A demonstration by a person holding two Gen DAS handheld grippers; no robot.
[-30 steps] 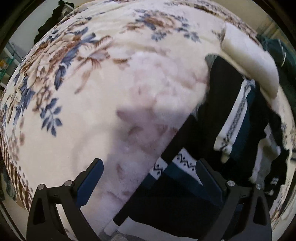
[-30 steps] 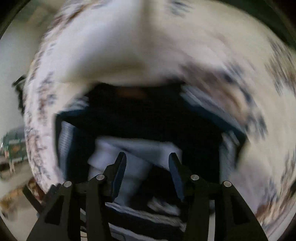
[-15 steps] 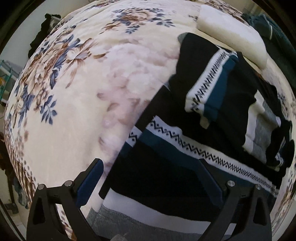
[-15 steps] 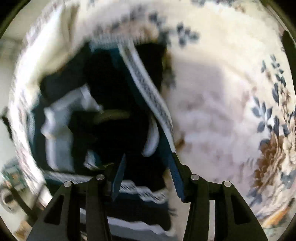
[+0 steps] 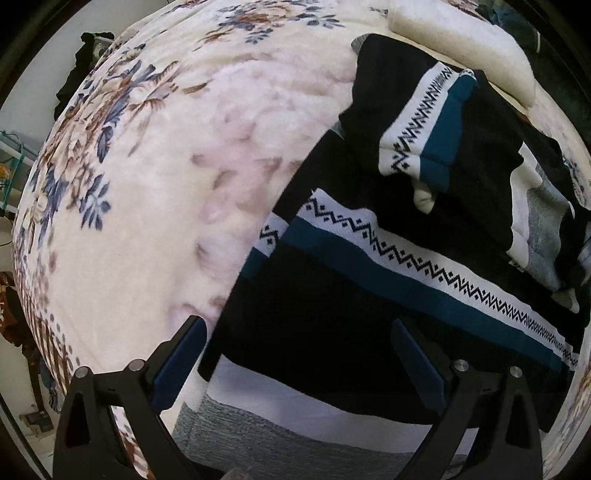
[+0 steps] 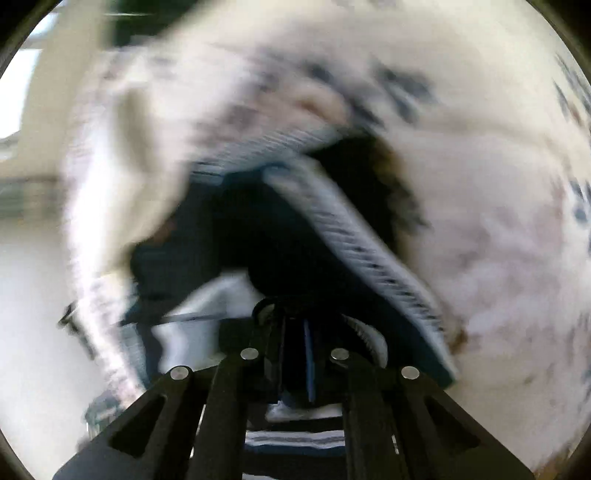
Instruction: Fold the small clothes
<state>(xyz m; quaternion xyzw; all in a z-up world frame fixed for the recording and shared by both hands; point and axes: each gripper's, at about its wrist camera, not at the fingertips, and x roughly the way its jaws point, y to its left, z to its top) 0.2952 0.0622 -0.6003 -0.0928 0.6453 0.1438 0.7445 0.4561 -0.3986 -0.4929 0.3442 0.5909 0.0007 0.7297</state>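
Observation:
A black sweater (image 5: pixel 332 314) with white zigzag bands and teal stripes lies spread on a floral blanket (image 5: pixel 166 166). One sleeve (image 5: pixel 424 129) is folded over its body. My left gripper (image 5: pixel 297 328) points straight down over the sweater's left edge, open, with nothing pinched between its fingers. In the blurred right wrist view the sweater (image 6: pixel 288 229) lies bunched ahead. There my right gripper (image 6: pixel 295 325) has its jaws drawn together on a fold of dark fabric near the neck.
A thick white folded cloth (image 5: pixel 461 44) lies on the blanket beyond the sweater, with dark clothing (image 5: pixel 524 22) behind it. The blanket's left edge drops off to the floor (image 5: pixel 22 406). A dark garment (image 5: pixel 85 66) hangs at the far left.
The right gripper's jaws went from open to pressed together on the sweater's fabric while its view swung. The left gripper shifted over the sweater's left edge and stayed open.

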